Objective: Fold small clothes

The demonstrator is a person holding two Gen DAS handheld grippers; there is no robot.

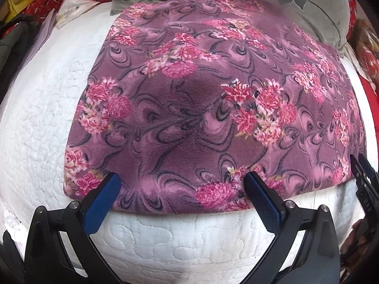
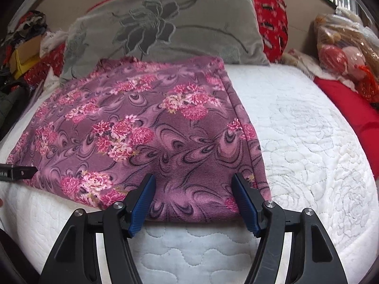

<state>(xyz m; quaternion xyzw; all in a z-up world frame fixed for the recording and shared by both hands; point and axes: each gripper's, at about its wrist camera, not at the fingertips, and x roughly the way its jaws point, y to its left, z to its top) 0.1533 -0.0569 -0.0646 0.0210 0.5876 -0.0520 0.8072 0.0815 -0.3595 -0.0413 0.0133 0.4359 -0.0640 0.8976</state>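
Left wrist view cuts off the folded purple floral fleece garment (image 1: 213, 108) at its far right; it lies flat on the white quilted bedspread (image 1: 180, 239), running toward the grey pillow (image 1: 308, 4). Left gripper (image 1: 182, 184) and right gripper (image 2: 193, 187) both gape, released, over its near edge.

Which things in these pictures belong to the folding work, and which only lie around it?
Belongs to the job:
- purple fleece garment with pink flowers
- left gripper, open at its near edge
- right gripper, open at its near edge

Just lying about:
- grey flower-patterned pillow
- red patterned cushion
- plastic-wrapped bundle
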